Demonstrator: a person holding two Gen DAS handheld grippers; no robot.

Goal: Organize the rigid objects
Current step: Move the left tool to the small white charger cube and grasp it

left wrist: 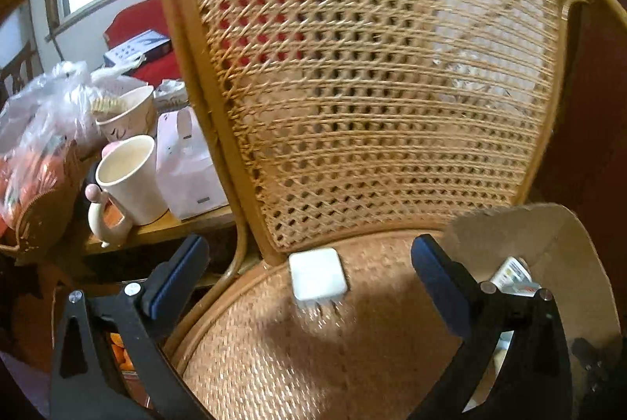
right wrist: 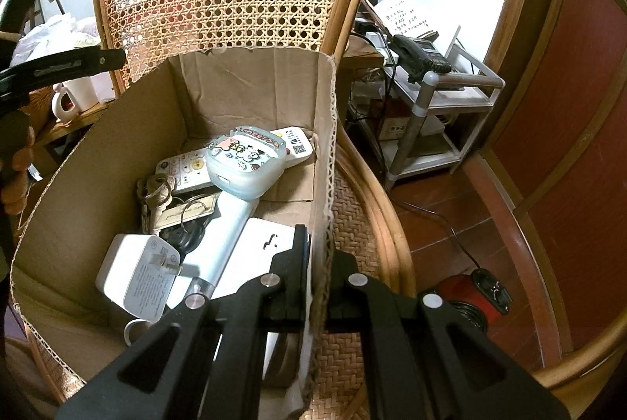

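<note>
My left tool [left wrist: 309, 282] is spread wide, white charger [left wrist: 317, 279] on the chair seat [left wrist: 313, 361] at 12 o'clock; right tool [right wrist: 319, 282] pinches the cardboard box [right wrist: 325, 145] wall—straddle squarely, then close.

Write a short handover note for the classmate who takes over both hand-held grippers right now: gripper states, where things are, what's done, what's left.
Left hand-held gripper: open and empty, pointed at the white charger lying on the wicker chair seat near the backrest.
Right hand-held gripper: shut on the right wall of the cardboard box, steadying it on the seat.
Done: the box already holds a remote, keys, a handheld fan and another white charger.
Left: grasp the charger on the seat and place it in the box. Whether other items remain can't be seen.
</note>
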